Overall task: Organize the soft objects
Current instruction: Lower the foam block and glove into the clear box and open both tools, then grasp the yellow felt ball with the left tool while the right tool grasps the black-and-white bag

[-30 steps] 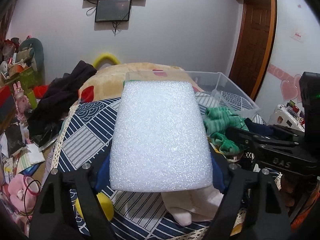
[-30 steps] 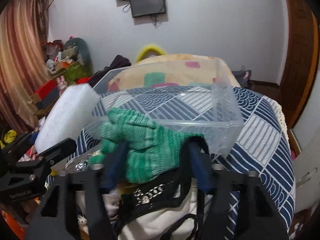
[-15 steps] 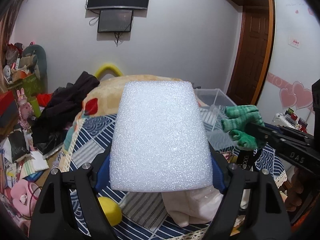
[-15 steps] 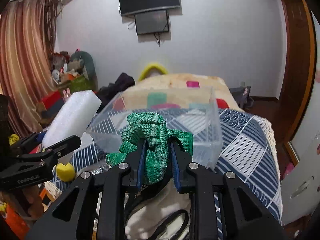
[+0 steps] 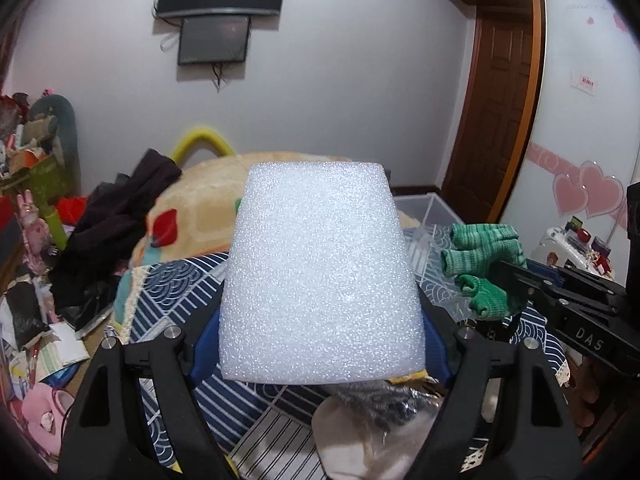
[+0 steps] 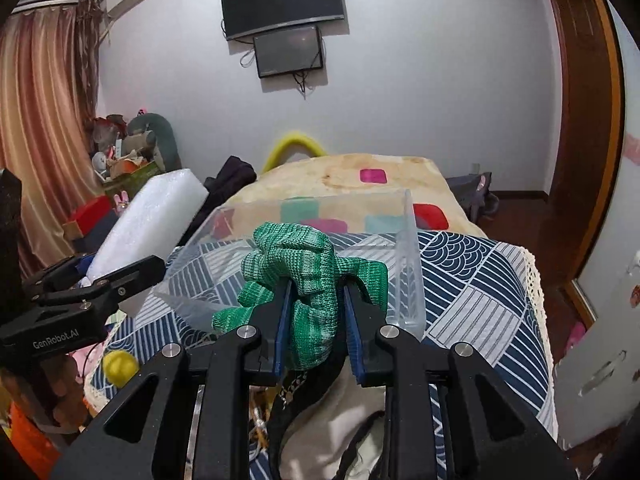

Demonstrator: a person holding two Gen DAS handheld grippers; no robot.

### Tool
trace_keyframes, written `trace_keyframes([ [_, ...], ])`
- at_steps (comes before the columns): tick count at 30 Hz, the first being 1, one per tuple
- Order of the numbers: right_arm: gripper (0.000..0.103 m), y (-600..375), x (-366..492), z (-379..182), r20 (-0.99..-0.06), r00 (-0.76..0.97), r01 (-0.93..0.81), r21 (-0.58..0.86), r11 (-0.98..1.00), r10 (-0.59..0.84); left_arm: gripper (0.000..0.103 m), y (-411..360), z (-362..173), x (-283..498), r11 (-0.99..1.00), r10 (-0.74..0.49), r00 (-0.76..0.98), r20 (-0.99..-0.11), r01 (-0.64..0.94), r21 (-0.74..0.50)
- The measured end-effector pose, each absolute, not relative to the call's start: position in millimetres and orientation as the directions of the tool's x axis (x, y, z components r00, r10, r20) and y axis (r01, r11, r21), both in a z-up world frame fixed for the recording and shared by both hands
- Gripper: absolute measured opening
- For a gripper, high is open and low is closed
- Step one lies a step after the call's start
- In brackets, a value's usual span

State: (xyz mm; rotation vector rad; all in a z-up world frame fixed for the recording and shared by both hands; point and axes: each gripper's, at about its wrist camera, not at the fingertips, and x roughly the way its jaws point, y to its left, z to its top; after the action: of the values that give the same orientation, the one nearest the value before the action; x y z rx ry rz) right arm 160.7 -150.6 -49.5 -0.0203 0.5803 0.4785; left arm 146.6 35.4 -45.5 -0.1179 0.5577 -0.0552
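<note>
My left gripper (image 5: 320,332) is shut on a big white foam block (image 5: 320,276) and holds it in the air above the bed; the block also shows in the right wrist view (image 6: 148,220). My right gripper (image 6: 314,300) is shut on a green knitted glove (image 6: 304,272), held just in front of a clear plastic bin (image 6: 408,264) on the bed. From the left wrist view the glove (image 5: 480,272) hangs to the right of the foam, with the bin (image 5: 432,208) behind it.
The bed has a blue patterned cover (image 6: 472,280) and a cream blanket (image 6: 360,184). Under the grippers lie a white cloth (image 5: 360,440) and dark items. A yellow ball (image 6: 120,364) sits at the bed's left edge. Dark clothes (image 5: 112,232) and floor clutter lie left.
Both grippers have risen with their loads. The right gripper closed on the green glove and lifted it off the pile, up in front of the bin.
</note>
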Motion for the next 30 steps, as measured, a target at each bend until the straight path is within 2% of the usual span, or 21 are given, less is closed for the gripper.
trace_keyframes([
  [15,0.024,-133,191,-66,-0.614,0.707,-0.377,0.091,0.922,0.350,0.080,18,-72,210,0.993,-0.112,0.757,-0.644,0.057,-0.105],
  [17,0.029,-132,192,-67,-0.626,0.704,-0.367,0.082,0.927,0.334,0.080,19,-77,215,0.992,-0.112,0.745,-0.658,0.051,-0.112],
  [18,0.034,-132,192,-67,-0.630,0.705,-0.361,0.079,0.929,0.327,0.080,19,-78,217,0.992,-0.113,0.739,-0.664,0.049,-0.114],
  [20,0.048,-132,192,-67,-0.638,0.698,-0.360,0.080,0.930,0.325,0.081,18,-80,222,0.993,-0.109,0.729,-0.676,0.042,-0.114],
  [22,0.066,-135,190,-65,-0.634,0.697,-0.366,0.088,0.927,0.335,0.084,19,-82,224,0.992,-0.113,0.715,-0.690,0.037,-0.124],
  [27,0.068,-139,181,-55,-0.609,0.710,-0.383,0.085,0.920,0.352,0.084,23,-82,220,0.987,-0.134,0.715,-0.686,0.038,-0.154],
  [30,0.075,-146,176,-47,-0.591,0.714,-0.391,0.106,0.914,0.375,0.085,26,-75,209,0.987,-0.134,0.731,-0.669,0.037,-0.157],
])
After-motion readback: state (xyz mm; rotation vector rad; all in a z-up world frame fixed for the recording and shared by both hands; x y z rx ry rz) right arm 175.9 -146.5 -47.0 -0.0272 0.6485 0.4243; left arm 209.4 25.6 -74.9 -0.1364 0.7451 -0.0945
